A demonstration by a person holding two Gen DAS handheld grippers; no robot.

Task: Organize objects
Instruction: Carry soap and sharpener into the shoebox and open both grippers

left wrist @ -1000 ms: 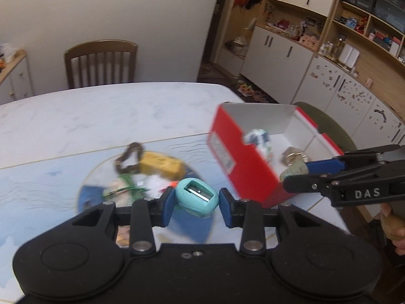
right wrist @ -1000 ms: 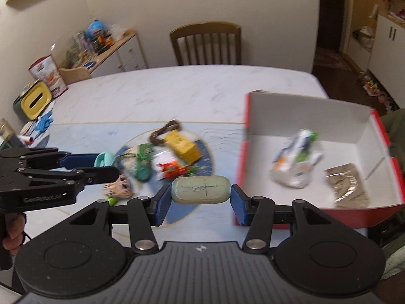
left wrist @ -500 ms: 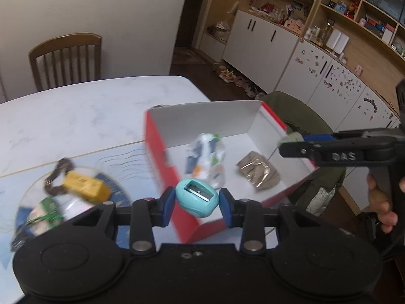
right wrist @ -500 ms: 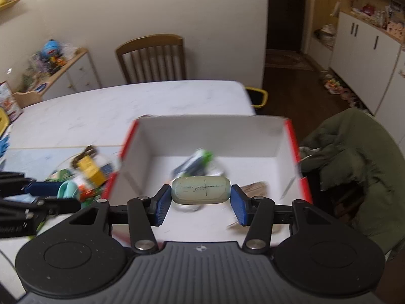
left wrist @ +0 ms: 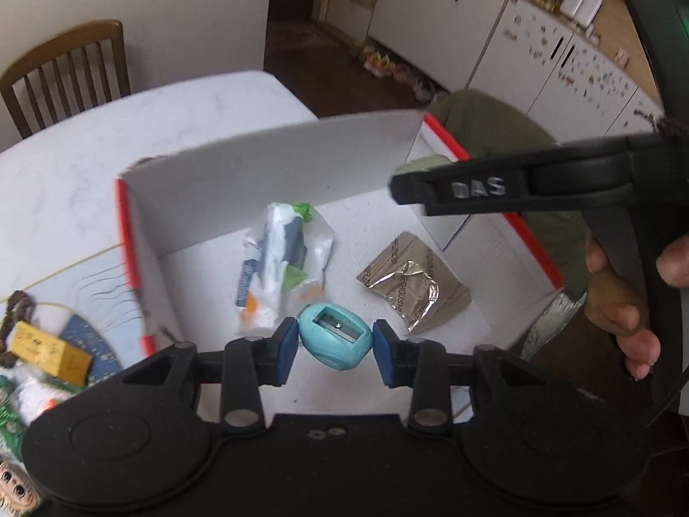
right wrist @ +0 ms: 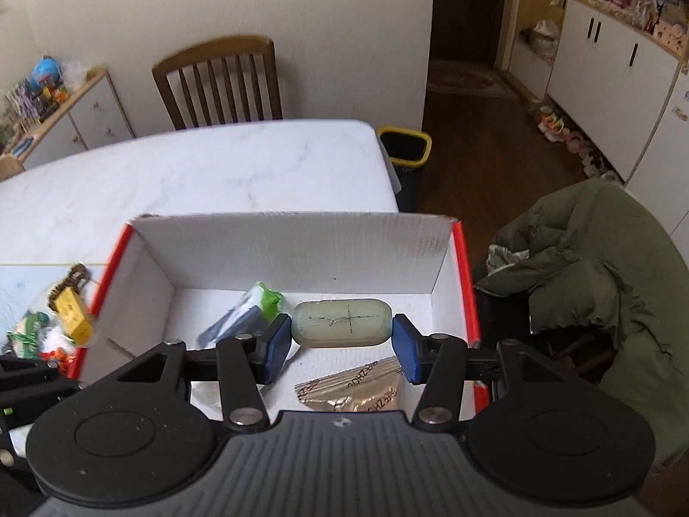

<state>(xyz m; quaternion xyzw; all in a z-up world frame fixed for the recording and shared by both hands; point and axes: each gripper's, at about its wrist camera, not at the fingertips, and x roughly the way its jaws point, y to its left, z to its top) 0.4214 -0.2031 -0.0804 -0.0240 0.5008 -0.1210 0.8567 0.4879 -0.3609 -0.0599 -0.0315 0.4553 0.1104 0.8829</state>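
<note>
Teal pencil sharpener (left wrist: 335,337) is sitting clamped between the left gripper's (left wrist: 335,351) blue pads, hanging over the red-and-white cardboard box (left wrist: 267,172). At its 12 o'clock a crumpled white wrapper (left wrist: 282,267) is lying on the box floor, a foil packet (left wrist: 413,286) at 2 o'clock. Over the same box, the right gripper (right wrist: 342,349) is pinching a pale green oval eraser (right wrist: 342,323) end to end.

White marble table (right wrist: 206,172), red-edged box (right wrist: 284,241), blue mat (left wrist: 86,275) with clutter
</note>
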